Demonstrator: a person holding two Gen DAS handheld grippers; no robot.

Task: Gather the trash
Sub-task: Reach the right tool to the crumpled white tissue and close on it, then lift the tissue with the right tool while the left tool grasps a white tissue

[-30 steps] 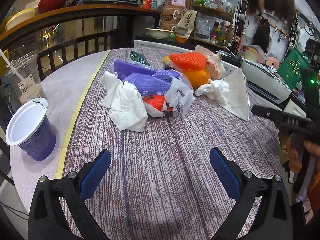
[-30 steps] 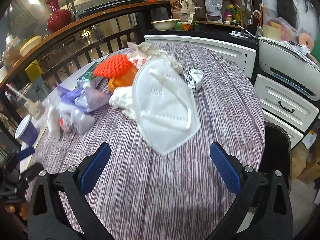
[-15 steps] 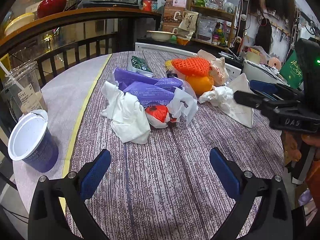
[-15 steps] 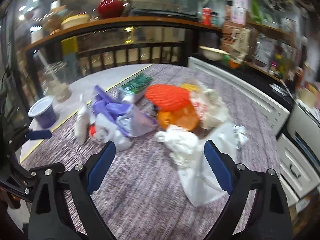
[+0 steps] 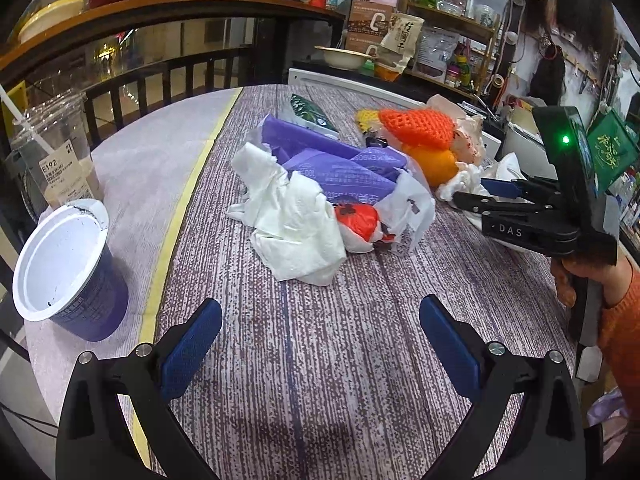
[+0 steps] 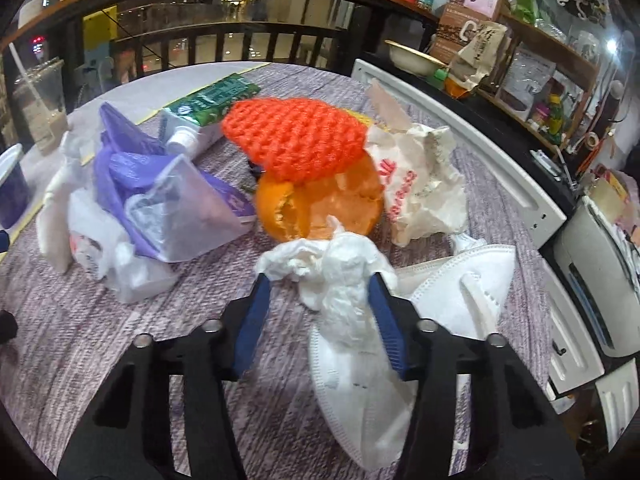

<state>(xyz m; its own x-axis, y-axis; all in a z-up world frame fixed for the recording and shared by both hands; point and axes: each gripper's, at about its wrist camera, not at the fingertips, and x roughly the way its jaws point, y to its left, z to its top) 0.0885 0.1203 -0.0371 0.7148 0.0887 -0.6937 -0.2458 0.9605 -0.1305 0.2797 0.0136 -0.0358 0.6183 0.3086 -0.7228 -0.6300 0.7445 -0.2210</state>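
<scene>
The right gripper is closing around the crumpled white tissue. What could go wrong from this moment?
1. The crumpled tissue lies on the white face mask, so the right gripper may drag the mask along.
2. The tissue touches the orange peel; lifting could pull it.
3. The soft tissue may slip from the fingers.

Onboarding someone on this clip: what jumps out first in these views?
The orange foam net draped over the peeled orange mid-table draws the eye first, amid a heap of purple bags and white tissue. Next, the right gripper has its blue pads on either side of a crumpled tissue wad lying on a white face mask. The left gripper hangs open over bare tablecloth, beside a purple yogurt cup.
</scene>
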